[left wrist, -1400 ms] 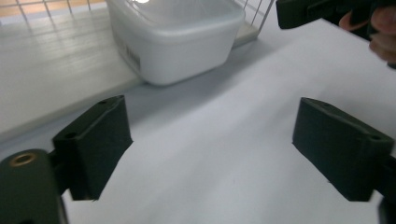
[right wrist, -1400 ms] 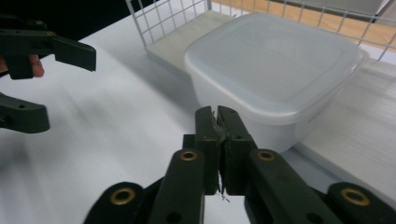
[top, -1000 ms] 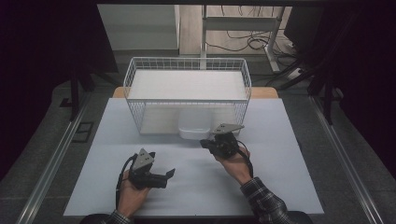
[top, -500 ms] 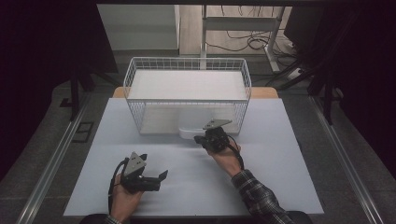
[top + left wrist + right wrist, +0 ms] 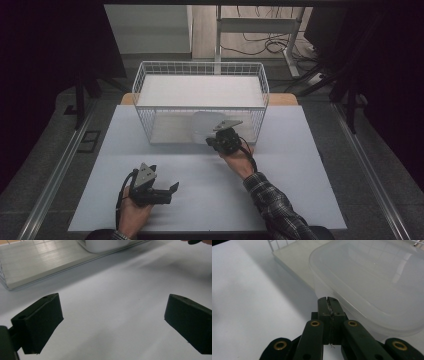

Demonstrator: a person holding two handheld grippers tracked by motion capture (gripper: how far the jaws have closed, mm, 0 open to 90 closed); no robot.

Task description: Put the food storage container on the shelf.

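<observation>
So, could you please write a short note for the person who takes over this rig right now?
Left gripper: open, nothing between its jaws, low over the white table, away from the work.
Right gripper: shut, holding nothing, its tip at the near wall of the clear plastic container; contact cannot be told.
Container: on the white floor of the wire basket, at its front edge.
Done: the container is on the basket floor.
Left: probably nudge it deeper, then draw the right gripper back.
</observation>
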